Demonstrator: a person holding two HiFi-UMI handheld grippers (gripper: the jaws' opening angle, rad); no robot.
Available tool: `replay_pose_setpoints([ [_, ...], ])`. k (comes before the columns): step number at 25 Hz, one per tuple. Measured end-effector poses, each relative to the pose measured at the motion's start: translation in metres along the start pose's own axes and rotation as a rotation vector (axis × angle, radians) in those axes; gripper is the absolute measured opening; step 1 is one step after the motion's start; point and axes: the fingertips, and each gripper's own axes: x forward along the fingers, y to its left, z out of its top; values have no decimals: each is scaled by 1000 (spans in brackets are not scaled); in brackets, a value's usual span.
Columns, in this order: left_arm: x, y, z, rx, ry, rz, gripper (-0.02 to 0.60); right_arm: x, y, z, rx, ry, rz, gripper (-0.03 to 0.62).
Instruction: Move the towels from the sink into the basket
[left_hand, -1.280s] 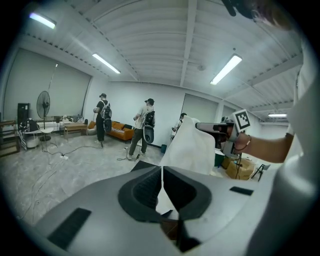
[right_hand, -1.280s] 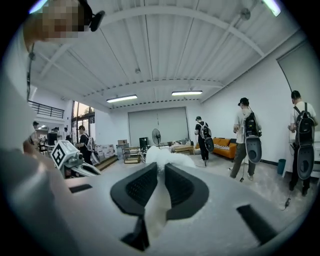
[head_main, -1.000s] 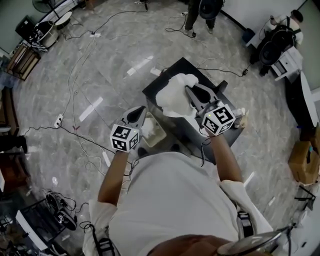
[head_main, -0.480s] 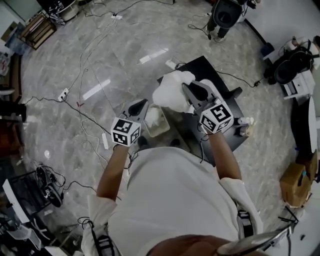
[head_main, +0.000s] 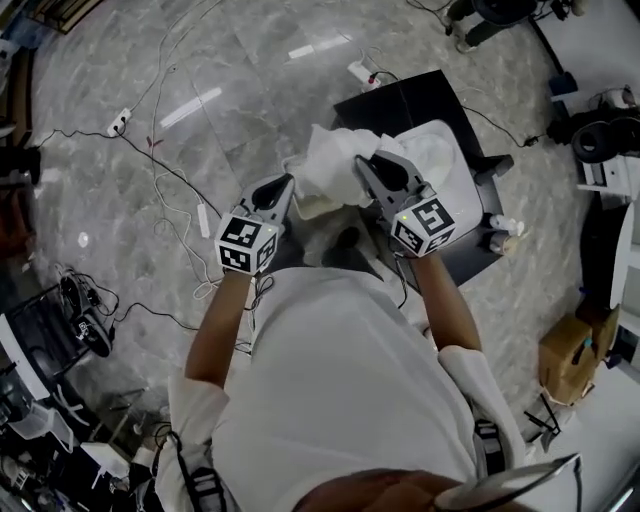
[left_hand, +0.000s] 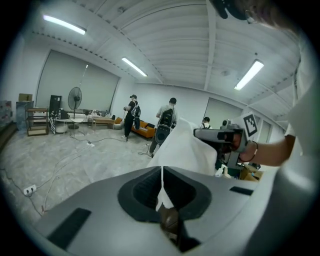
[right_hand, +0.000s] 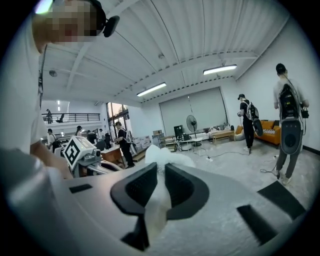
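Observation:
In the head view a white towel (head_main: 328, 163) hangs bunched between my two grippers, left of the white sink (head_main: 455, 165) on the black table (head_main: 400, 95). My left gripper (head_main: 287, 181) is shut on the towel's left edge, and its own view shows the cloth (left_hand: 187, 145) pinched between the jaws (left_hand: 161, 172). My right gripper (head_main: 361, 162) is shut on the towel's right side, where the cloth (right_hand: 161, 156) rises from the jaws (right_hand: 160, 175). Just under the towel a little of the pale basket (head_main: 316, 209) shows.
Small bottles (head_main: 497, 232) stand at the table's right edge. Cables and a power strip (head_main: 118, 122) lie on the marble floor to the left. A cardboard box (head_main: 570, 350) sits lower right. Several people (left_hand: 165, 125) stand farther off in the room.
Both grippers have carried the towel left and down, away from the sink and over the basket. The basket, plainly seen before, is now mostly covered by the cloth.

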Motion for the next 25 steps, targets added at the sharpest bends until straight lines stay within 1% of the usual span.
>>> replay_pose_setpoints([
  [8,40,56,-77,-23,119,-10,12,64,-12,-128,105,135,1,51],
  [13,82,96,-141,-14,197,-21,12,101,-33,-224,193,182,-53,51],
  [17,118,131,-214,-1,252,-28,12,132,-45,-329,273,254,-89,51],
  [20,157,146,-268,11,286,-54,12,147,-60,-411,299,320,-114,51],
  [22,178,151,-311,1,316,-73,12,153,-65,-467,317,369,-126,52],
  [25,209,165,-384,-18,380,-103,12,171,-72,-554,346,448,-144,52],
])
